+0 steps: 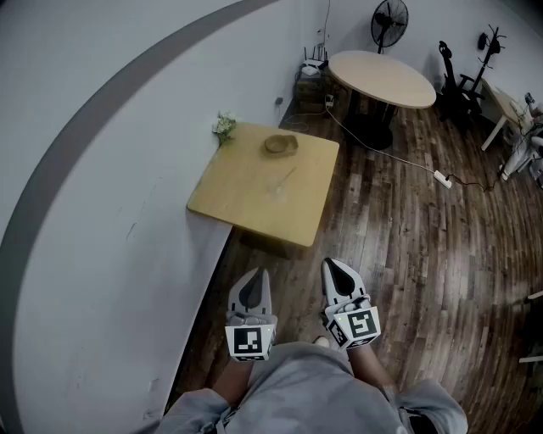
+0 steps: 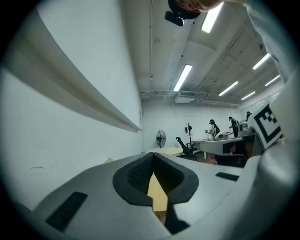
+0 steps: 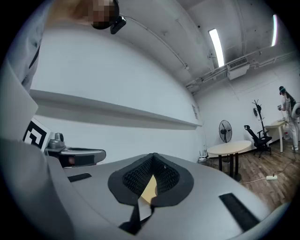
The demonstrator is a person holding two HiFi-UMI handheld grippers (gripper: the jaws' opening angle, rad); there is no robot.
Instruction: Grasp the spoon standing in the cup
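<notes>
On the bench by the wall: a low brown cup (image 1: 280,144) sits on the far half of the square wooden bench (image 1: 254,199), near its back edge.
Spoon: too small and dim in the head view to tell apart from the cup; I cannot tell whether it stands upright.
Cup in the gripper views: not visible; each shows only a narrow yellow strip of bench top (image 2: 158,197) (image 3: 149,190) through the slit between its fingers.
Left gripper (image 1: 257,275): level, aimed at the bench from well short of its near edge; fingers closed together at the tips with nothing between them (image 2: 153,164).
Right gripper (image 1: 333,264): just beside the left one, also level and well apart from the cup; fingers pressed together, empty (image 3: 152,161).
Cut off: the person's arms and grey clothing leave the bottom edge of the head view.
Plant (image 1: 224,125): a small pale sprig at the bench's far left corner, touching the wall (image 1: 102,169).
Head view only: dark wood floor (image 1: 407,246), a power strip (image 1: 442,179) on a white cable.
Round table (image 1: 382,76): further along the wall, with a standing fan (image 1: 389,21) behind; both also show in the right gripper view.
Left gripper view only: people (image 2: 213,127) standing at desks across the room, and ceiling light strips (image 2: 183,77).
</notes>
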